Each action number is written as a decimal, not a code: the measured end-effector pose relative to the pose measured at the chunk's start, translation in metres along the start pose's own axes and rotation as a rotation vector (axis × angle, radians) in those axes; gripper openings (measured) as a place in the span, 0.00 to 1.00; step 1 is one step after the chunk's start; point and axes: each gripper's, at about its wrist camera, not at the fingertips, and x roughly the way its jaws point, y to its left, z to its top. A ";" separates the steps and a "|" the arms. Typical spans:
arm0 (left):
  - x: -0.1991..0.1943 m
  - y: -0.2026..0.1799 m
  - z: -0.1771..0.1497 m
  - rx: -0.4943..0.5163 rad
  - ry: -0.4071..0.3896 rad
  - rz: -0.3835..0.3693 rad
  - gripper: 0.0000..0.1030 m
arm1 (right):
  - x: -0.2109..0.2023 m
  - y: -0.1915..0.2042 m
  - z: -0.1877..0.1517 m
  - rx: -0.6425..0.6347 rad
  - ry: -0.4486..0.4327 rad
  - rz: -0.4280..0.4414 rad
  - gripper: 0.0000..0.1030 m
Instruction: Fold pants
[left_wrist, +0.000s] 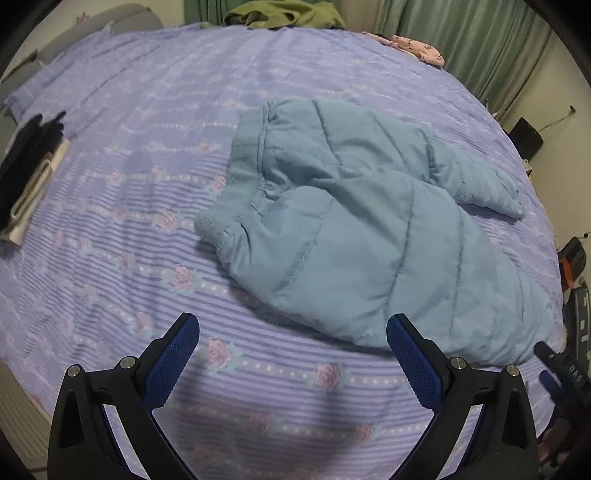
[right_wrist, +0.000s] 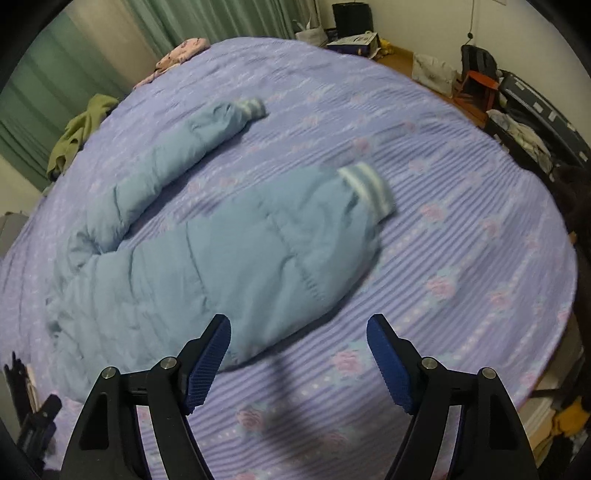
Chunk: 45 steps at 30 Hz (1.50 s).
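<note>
Light blue padded pants lie spread on the purple flowered bedspread. The ribbed waistband points left in the left wrist view. In the right wrist view the pants lie with both legs apart, the near striped cuff and the far cuff pointing away. My left gripper is open and empty, just short of the pants' near edge. My right gripper is open and empty, its left finger over the near edge of the pants.
A stack of dark and white folded clothes lies at the bed's left edge. A green garment and a pink patterned one lie at the far side. Green curtains hang behind. Bags and boxes stand on the floor to the right.
</note>
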 end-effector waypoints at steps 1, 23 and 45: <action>0.008 0.002 0.001 -0.013 0.012 -0.003 1.00 | 0.006 0.002 -0.001 0.009 0.004 0.002 0.74; 0.041 0.007 0.018 -0.128 0.113 -0.145 0.22 | 0.035 0.018 0.021 -0.101 0.037 -0.024 0.20; -0.030 -0.014 0.068 -0.080 0.021 0.000 0.17 | -0.050 0.037 0.080 -0.074 -0.023 0.045 0.16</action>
